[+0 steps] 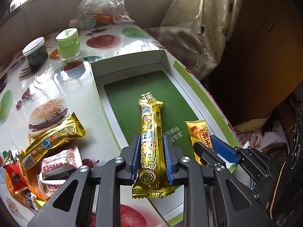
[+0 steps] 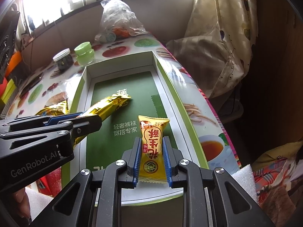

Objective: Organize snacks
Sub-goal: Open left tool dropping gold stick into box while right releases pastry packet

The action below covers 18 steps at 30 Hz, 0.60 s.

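**Left wrist view: both claws over box, each with a snack**

Left gripper (image 1: 151, 153) clenched on long gold bar (image 1: 151, 141), far tip down on green floor of box (image 1: 130, 56). Right gripper (image 2: 151, 157) around yellow peanut candy (image 2: 152, 149); pads close at wrapper sides, firm grasp unclear. More wrapped snacks (image 1: 51, 151) piled on table (image 1: 75, 94) left of box. Two jars (image 1: 68, 45) beyond.

Two snacks (image 2: 152, 147) in the box (image 1: 106, 102), loose snack pile (image 1: 47, 151) left of it
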Each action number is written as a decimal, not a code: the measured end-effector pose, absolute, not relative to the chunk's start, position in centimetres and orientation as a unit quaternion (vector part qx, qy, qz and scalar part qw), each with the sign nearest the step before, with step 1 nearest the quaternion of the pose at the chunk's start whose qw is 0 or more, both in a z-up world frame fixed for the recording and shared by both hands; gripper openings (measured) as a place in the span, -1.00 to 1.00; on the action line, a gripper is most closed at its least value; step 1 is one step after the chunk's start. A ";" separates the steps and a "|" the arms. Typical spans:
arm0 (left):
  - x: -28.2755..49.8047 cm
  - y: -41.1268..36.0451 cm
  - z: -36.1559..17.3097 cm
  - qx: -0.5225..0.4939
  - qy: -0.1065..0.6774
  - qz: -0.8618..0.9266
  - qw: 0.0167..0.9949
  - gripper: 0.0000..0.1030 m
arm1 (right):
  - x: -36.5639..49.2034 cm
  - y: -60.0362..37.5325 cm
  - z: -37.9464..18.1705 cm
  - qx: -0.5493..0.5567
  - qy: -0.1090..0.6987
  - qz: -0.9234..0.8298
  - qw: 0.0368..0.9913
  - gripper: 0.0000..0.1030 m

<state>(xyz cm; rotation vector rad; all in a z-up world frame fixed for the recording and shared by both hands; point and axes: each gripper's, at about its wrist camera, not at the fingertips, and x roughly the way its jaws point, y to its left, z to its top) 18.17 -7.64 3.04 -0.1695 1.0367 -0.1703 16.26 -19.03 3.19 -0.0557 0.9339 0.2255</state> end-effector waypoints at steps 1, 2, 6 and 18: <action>18.2 -7.6 3.0 -0.083 0.494 -0.083 0.862 -0.49 | 16.2 -19.0 3.2 -0.027 0.449 0.107 0.887 -0.53; 18.2 -7.6 3.0 -0.086 0.494 -0.084 0.861 -0.47 | 16.2 -19.1 3.1 -0.028 0.449 0.105 0.887 -0.49; 18.1 -7.7 3.2 -0.087 0.492 -0.089 0.862 -0.27 | 16.1 -19.3 3.1 -0.024 0.452 0.104 0.886 -0.42; 16.6 -6.6 4.5 -0.106 0.476 -0.092 0.868 -0.23 | 15.1 -19.6 4.1 -0.016 0.438 0.095 0.894 -0.19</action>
